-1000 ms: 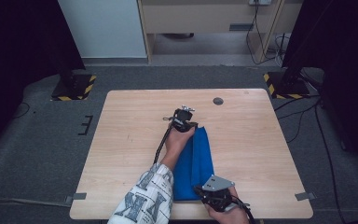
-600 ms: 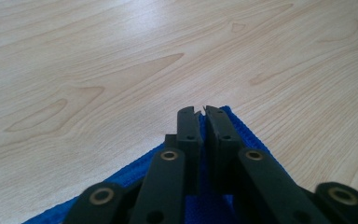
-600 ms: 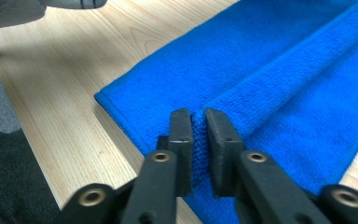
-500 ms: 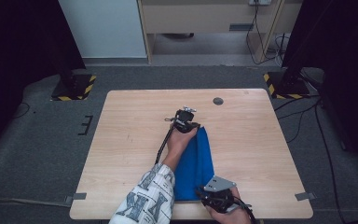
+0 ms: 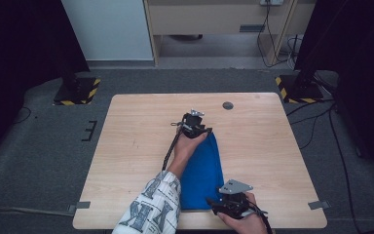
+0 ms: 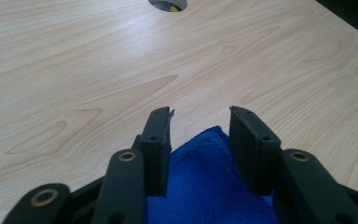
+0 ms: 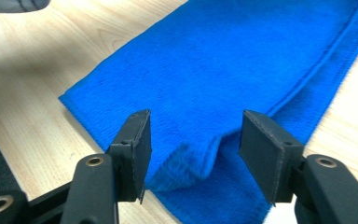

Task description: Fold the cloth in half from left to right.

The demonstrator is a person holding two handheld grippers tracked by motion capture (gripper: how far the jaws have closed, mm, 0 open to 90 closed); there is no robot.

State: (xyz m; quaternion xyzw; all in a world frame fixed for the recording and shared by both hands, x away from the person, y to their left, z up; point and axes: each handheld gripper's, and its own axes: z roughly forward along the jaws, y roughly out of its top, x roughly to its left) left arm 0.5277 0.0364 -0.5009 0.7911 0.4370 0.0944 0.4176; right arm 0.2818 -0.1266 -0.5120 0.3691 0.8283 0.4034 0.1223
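A blue cloth (image 5: 202, 170) lies folded into a long strip on the wooden table (image 5: 136, 146). My left gripper (image 5: 200, 130) sits at its far end. Its jaws have just been opening and now stand apart over the cloth's far corner (image 6: 205, 182) without pressing on it; the left gripper (image 6: 200, 114) rests low over the wood. My right gripper (image 5: 214, 202) is at the near end. Its jaws have also just been opening, and the right gripper (image 7: 195, 123) is open around a raised fold of the cloth (image 7: 223, 60), pads clear of it.
A round cable hole (image 5: 228, 105) is set in the table's far side, ahead of the left jaws (image 6: 168, 3). Bare wood lies left and right of the cloth. Stands with yellow-black striped bases (image 5: 78, 92) (image 5: 297, 90) flank the table's far corners on the floor.
Both hands keep their places at the two ends of the cloth. The cloth lies on the table as before.
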